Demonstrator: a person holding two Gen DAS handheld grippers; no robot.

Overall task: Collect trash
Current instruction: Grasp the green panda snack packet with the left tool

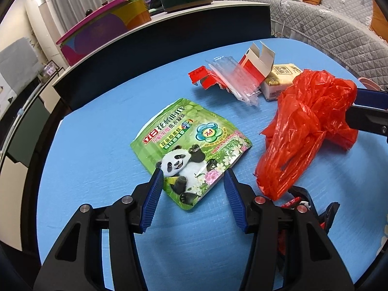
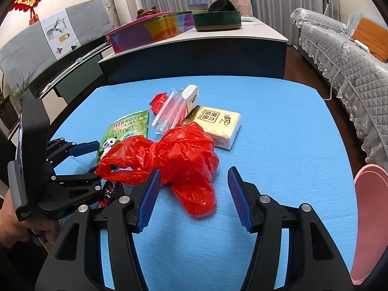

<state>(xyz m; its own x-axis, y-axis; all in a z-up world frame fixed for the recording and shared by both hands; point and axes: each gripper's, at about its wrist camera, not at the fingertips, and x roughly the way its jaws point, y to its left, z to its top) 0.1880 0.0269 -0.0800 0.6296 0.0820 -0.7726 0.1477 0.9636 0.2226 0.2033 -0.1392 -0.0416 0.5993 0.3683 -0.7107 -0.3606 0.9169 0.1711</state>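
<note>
The green panda pouch point(image 1: 191, 149) reads "立白" and "7in1"; the yellow tissue pack point(image 2: 214, 126) reads "原木臻品".

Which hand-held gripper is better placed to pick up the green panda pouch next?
Left. The left hand-held gripper is open with the green panda pouch lying between its fingers. The right hand-held gripper faces the red plastic bag instead.

Plain blue table top point(image 1: 97, 126), green pouch point(image 1: 191, 145) printed with a black-and-white panda, crumpled red plastic bag point(image 2: 177, 160), yellow tissue pack point(image 2: 218, 126), pink bin point(image 2: 371, 218), grey quilted sofa cover point(image 2: 351, 55)
</note>
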